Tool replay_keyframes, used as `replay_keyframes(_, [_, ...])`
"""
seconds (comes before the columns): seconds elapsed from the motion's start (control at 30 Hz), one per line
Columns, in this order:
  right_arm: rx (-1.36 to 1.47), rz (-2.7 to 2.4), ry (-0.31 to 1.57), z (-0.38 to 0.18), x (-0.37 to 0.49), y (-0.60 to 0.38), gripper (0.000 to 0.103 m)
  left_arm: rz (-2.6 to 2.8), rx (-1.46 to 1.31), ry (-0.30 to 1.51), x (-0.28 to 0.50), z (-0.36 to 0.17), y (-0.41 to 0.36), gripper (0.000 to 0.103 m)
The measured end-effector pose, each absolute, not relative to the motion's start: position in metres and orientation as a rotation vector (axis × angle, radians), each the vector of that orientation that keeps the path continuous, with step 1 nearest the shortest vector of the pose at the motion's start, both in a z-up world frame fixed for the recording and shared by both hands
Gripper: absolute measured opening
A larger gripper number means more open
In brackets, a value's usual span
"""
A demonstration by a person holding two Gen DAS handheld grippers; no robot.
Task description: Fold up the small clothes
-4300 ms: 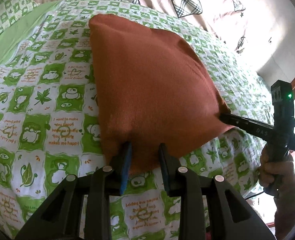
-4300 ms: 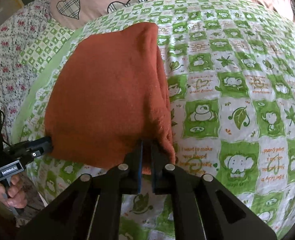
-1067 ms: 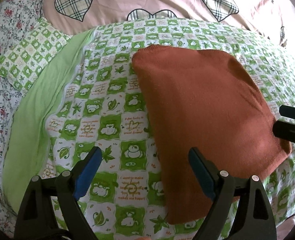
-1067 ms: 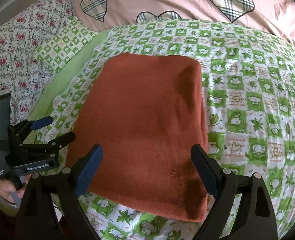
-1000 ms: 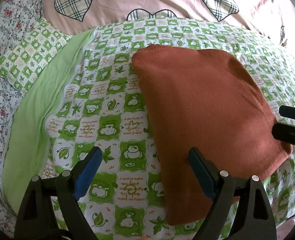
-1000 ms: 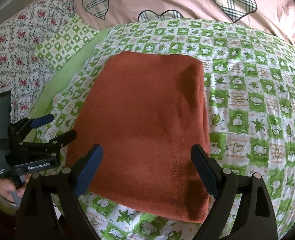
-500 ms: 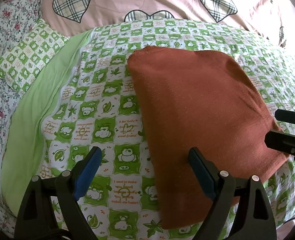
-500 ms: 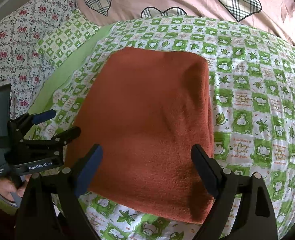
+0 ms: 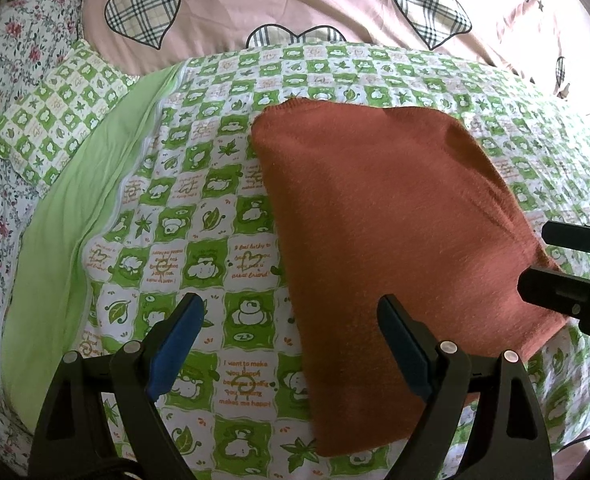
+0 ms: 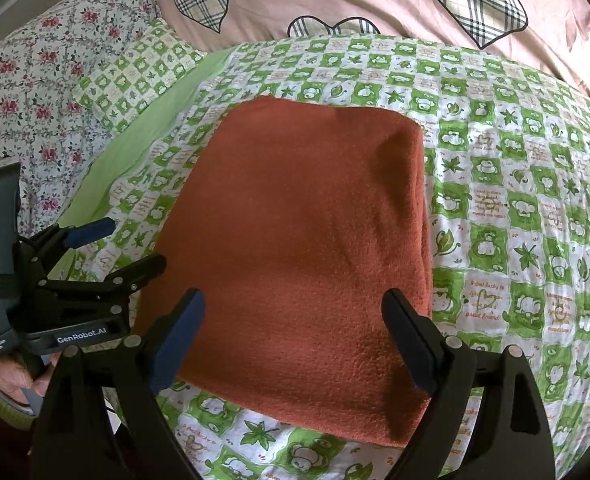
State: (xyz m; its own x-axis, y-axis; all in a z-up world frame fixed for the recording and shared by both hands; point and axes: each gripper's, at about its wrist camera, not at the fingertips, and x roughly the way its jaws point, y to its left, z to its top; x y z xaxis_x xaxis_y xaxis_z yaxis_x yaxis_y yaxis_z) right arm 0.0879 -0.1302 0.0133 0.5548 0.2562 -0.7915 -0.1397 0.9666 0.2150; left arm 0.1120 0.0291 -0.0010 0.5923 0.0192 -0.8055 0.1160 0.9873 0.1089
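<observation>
Lying flat on the green-and-white checked bedspread [image 9: 231,184], the rust-orange garment [image 9: 391,232] is seen folded into a rough rectangle, its doubled edge along the side nearer the right gripper. No fold is held up; the cloth is touched by neither tool. The left gripper [image 9: 291,340] is held above the garment's near left edge with its jaws spread wide and nothing between the blue pads [image 9: 175,344]. The right gripper [image 10: 295,340] is poised over the near end of the garment, likewise wide open and empty. A plain green sheet [image 9: 67,220] is bordered by the bedspread on the left, with a floral cover [image 10: 35,92] beyond it. A pink quilt [image 9: 295,4] with plaid hearts is spread behind.
</observation>
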Motion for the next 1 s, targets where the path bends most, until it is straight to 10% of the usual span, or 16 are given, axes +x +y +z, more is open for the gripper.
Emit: replay_keyframes(1.0, [0.138,0.218,0.946,0.0133,0.0924,-0.1346,0.09,-0.065,0.143,0.944,0.1199,-0.0019,0.03,0.089])
